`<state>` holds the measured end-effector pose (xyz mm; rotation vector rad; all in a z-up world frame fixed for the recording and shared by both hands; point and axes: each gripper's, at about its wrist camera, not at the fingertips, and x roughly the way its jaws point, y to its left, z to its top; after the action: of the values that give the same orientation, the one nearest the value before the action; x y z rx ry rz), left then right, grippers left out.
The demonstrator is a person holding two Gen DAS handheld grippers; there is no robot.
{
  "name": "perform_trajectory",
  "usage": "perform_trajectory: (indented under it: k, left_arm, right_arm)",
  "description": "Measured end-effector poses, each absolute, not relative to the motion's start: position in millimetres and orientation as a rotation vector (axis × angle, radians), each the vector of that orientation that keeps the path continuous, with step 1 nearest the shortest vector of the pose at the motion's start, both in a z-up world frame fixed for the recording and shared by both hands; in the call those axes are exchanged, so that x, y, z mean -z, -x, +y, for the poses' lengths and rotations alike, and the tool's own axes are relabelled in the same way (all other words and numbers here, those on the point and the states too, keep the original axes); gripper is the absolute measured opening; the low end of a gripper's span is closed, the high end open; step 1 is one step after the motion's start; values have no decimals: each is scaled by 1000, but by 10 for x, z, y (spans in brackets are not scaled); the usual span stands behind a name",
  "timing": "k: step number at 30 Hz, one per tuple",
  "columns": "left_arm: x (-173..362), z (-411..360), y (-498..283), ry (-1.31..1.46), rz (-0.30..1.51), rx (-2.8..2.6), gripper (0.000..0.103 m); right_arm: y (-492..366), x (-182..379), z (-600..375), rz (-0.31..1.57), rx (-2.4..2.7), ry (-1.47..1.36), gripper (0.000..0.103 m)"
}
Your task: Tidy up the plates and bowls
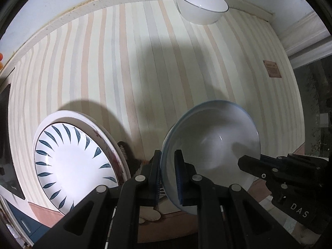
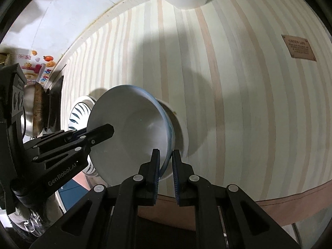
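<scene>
A white bowl with a pale blue rim [image 1: 211,145] hangs tilted over the striped cloth, gripped from both sides. My left gripper [image 1: 168,153] is shut on its left rim. My right gripper [image 2: 166,151] is shut on the opposite rim of the same bowl [image 2: 132,132]. In each wrist view the other gripper reaches in across the bowl: the right gripper [image 1: 243,161] and the left gripper [image 2: 110,128]. To the left, a leaf-patterned plate [image 1: 76,166] lies on a larger plate with a red-flowered edge [image 1: 116,145]. A white bowl with a thin dark rim [image 1: 202,5] stands at the far edge.
The striped tablecloth [image 1: 134,62] carries a brown sewn label [image 1: 272,68] at the right. A metal pan [image 2: 34,112] and a colourful printed box [image 2: 37,66] stand at the far left. The table's front edge [image 2: 290,193] runs below my right gripper.
</scene>
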<state>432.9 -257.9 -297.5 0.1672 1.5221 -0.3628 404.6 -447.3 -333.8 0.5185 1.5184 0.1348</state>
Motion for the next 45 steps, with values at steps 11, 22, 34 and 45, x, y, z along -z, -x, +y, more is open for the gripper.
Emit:
perform_trajectory:
  k: [11, 22, 34, 45]
  left_arm:
    - [3106, -2608, -4299, -213, 1542, 364, 11]
    - [2872, -2548, -4326, -229, 1510, 364, 11]
    - [2227, -2708, -5320, -26, 1362, 355, 29]
    - [2989, -3254, -6570, 42, 1453, 299, 29]
  right_arm:
    - [-4085, 3426, -4458, 1550, -102, -544, 14]
    - [-4144, 3408, -4523, 1579, -112, -563, 14]
    - [-4854, 2753, -5251, 1343, -79, -661, 53]
    - [-6156, 3132, -5788, 1256, 50, -587, 53]
